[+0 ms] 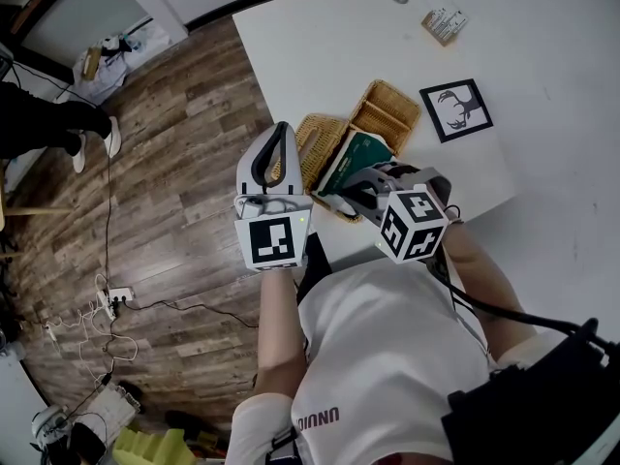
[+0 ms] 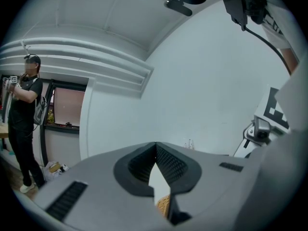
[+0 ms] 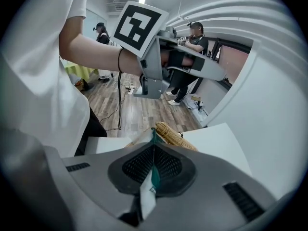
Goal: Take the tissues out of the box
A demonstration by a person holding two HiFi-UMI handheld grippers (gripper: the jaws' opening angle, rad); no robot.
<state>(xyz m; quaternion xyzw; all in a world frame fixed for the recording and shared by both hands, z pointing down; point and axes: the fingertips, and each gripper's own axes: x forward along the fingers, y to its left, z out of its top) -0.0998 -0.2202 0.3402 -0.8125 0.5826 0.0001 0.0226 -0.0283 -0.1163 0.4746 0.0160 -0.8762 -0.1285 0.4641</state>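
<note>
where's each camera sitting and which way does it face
head view: on the head, steeply down on white table, both forearms, left gripper, right gripper.
left gripper view: along its shut jaws, level, toward a white wall.
right gripper view: down along jaws shut on green tissue box; left forearm above.
head and right share: wicker basket.

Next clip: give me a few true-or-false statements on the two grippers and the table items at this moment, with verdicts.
1. The right gripper is shut on an edge of the green tissue box. True.
2. The left gripper has its fingers wide apart. False: the left gripper's fingers are together, with nothing between them.
3. The framed deer picture lies on the white table. True.
4. The wicker baskets are stacked on the deer picture. False: the wicker baskets sit on the table beside it.
</note>
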